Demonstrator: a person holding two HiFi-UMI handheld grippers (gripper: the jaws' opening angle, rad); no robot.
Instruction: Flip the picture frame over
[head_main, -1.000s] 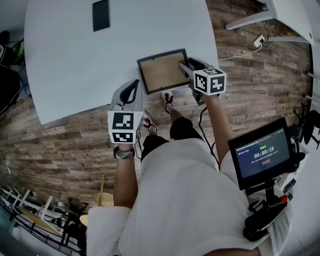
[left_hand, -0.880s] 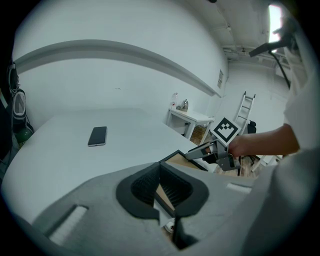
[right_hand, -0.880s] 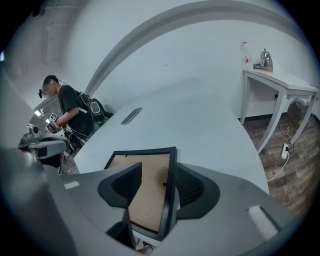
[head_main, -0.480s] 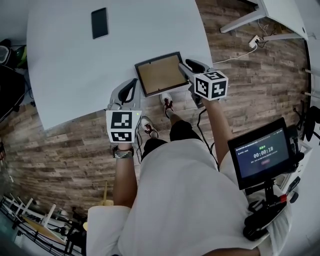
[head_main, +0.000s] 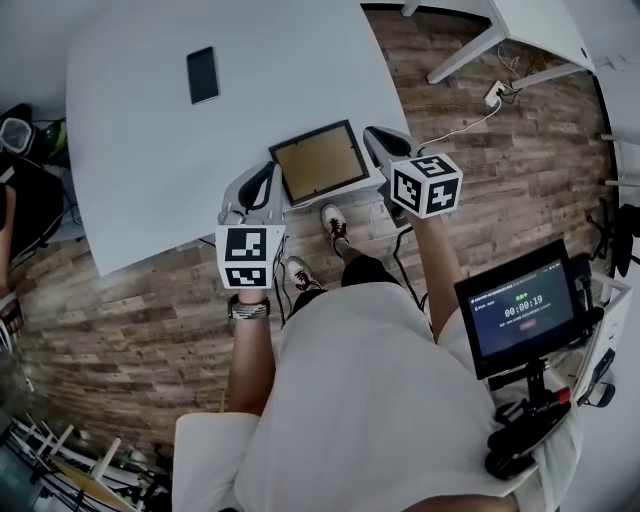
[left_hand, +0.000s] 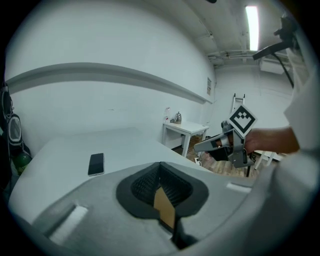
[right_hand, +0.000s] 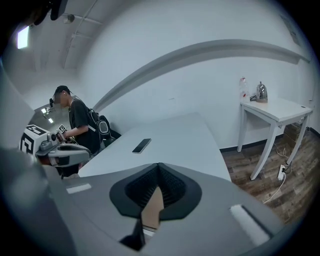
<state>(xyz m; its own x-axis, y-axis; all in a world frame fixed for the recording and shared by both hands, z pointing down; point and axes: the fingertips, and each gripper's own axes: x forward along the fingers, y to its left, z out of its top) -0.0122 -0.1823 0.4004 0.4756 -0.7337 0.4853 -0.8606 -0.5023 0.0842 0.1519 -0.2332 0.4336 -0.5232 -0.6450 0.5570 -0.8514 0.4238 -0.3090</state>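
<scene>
Your left gripper (head_main: 266, 183) and just-closed right gripper (head_main: 376, 146) pinch the picture frame (head_main: 320, 162) edges between shut jaws; uneven twisting could drop it.

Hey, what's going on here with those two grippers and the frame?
A person holds a picture frame between two handheld grippers at the near edge of a white table. The left gripper is shut on its left side, and the right gripper has just closed its jaws on the right side. The frame's brown panel faces up, so it is not flipped yet. A phone lies farther back.
</scene>
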